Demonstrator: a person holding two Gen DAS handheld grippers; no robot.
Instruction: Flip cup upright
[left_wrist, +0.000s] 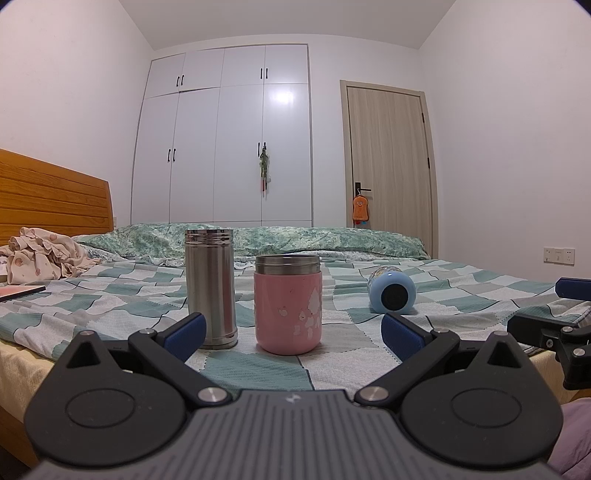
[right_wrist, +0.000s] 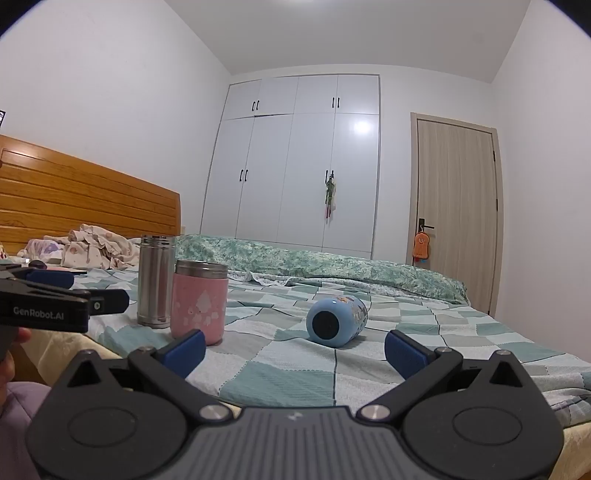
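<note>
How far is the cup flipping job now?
Done: the steel cup and pink cup stand upright. In hand: nothing; left gripper and right gripper are open, touching nothing. Left: the blue cup lies on its side on the bed.

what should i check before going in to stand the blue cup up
1. Target found: blue cup lies on its side on the bed, base toward the camera: ok.
2. Right gripper open wide, nothing between its fingers: ok.
3. Right gripper lined up with the cup, which sits just ahead between the fingers: ok.
4. Left gripper open and empty, facing the pink cup and steel flask, both already upright: ok.
5. Room beside the blue cup to tip it up, pink cup standing apart to its left: ok.
6. Blue cup lidded or holding liquid: cannot tell.
</note>
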